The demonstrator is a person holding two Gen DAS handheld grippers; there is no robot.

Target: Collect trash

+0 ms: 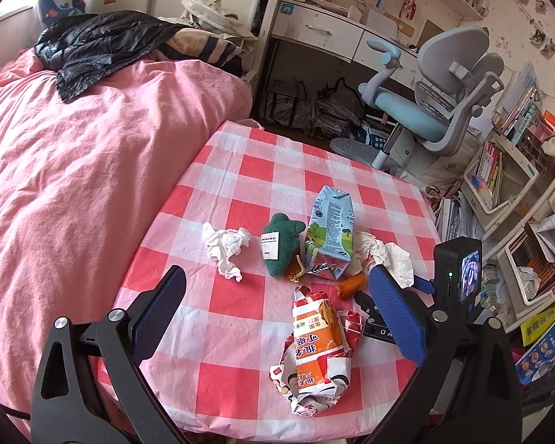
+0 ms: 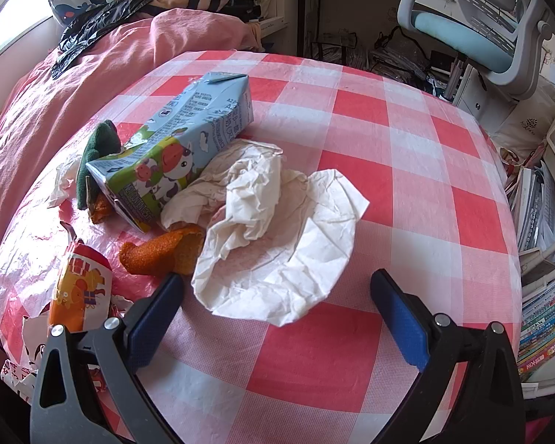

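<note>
- The trash lies in a loose cluster near the middle of the tabletop (image 1: 240, 170), which wears a red-and-white checked cloth; a bed with a pink cover (image 1: 74, 155) runs along its left edge.
- A pale blue milk carton (image 2: 177, 151) lies on its side, dented, printed with cartoon cows and green grass; its small print is too fine to read.
- A large crumpled white tissue (image 2: 277, 244) spreads just beside the carton, touching it, toward the near edge; a smaller crumpled tissue (image 1: 225, 248) sits apart, toward the left edge.
- An orange peel (image 2: 162, 251) curls between the carton and the big tissue; a second orange scrap (image 1: 294, 270) pokes from under the carton.
- A torn orange-and-white snack wrapper (image 1: 316, 347) lies closest to the near edge, printed with Chinese characters I cannot read with confidence.
- A green plush toy (image 1: 281, 248) with a white tag leans against the carton; the tag's writing is unreadable.
- The left gripper (image 1: 273, 318) hangs wide open and empty; the wrapper lies between its blue-padded fingers (image 1: 396, 318), touching neither.
- The right gripper (image 2: 277, 318) is likewise spread wide, holding nothing; the big tissue's near edge lies between its fingers (image 2: 399, 318), and the left finger's tip sits just beside the peel.
</note>
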